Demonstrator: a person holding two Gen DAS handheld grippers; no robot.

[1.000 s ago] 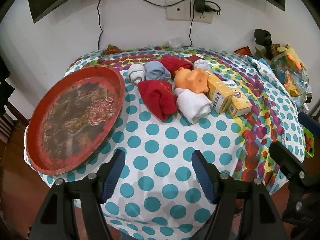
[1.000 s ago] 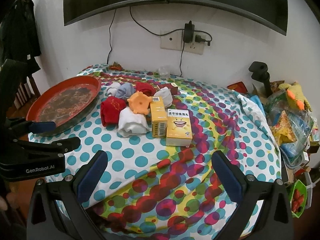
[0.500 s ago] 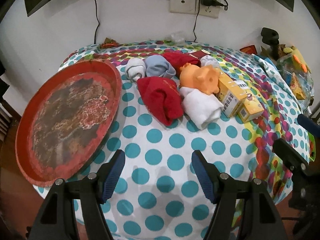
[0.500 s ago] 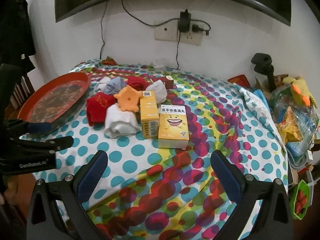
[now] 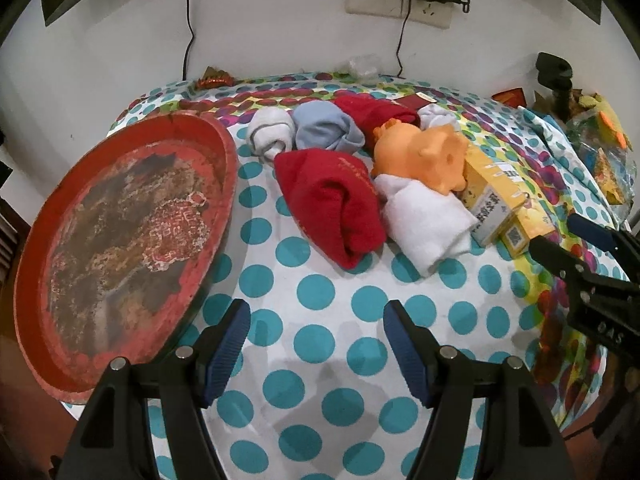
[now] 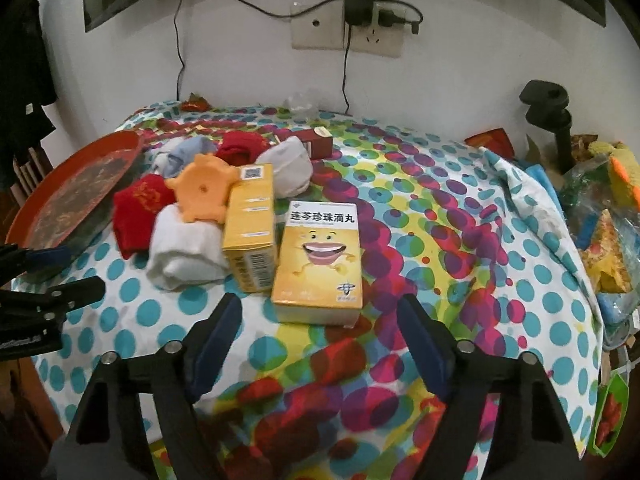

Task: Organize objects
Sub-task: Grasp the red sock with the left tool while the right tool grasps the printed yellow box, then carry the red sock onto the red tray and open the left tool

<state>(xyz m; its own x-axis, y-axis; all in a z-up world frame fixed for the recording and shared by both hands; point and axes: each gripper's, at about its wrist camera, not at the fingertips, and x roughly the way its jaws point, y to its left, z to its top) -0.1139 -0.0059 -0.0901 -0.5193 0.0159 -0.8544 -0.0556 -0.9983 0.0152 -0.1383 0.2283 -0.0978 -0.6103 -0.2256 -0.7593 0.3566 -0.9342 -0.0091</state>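
Observation:
A pile sits mid-table: a red rolled sock [image 5: 336,204], a white rolled sock [image 5: 424,224], an orange pig toy [image 5: 424,156], a blue sock [image 5: 324,128], a small white sock [image 5: 270,136] and two yellow boxes [image 5: 496,204]. My left gripper [image 5: 316,340] is open and empty, just short of the red sock. My right gripper [image 6: 320,336] is open and empty, right in front of the yellow smiling-face box [image 6: 320,260]. A second yellow box [image 6: 250,228] lies left of it. A round red tray [image 5: 116,236] lies at the left.
The polka-dot tablecloth [image 6: 440,240] covers the round table against a white wall with a socket [image 6: 348,32]. Bags and toys [image 6: 600,220] crowd the right edge. A dark red small box [image 6: 316,142] lies behind the pile. A black clamp stand [image 6: 552,120] rises at the back right.
Both grippers have moved forward toward the pile, so the socks and boxes loom larger. The right gripper's jaws look narrower than before. No object has moved.

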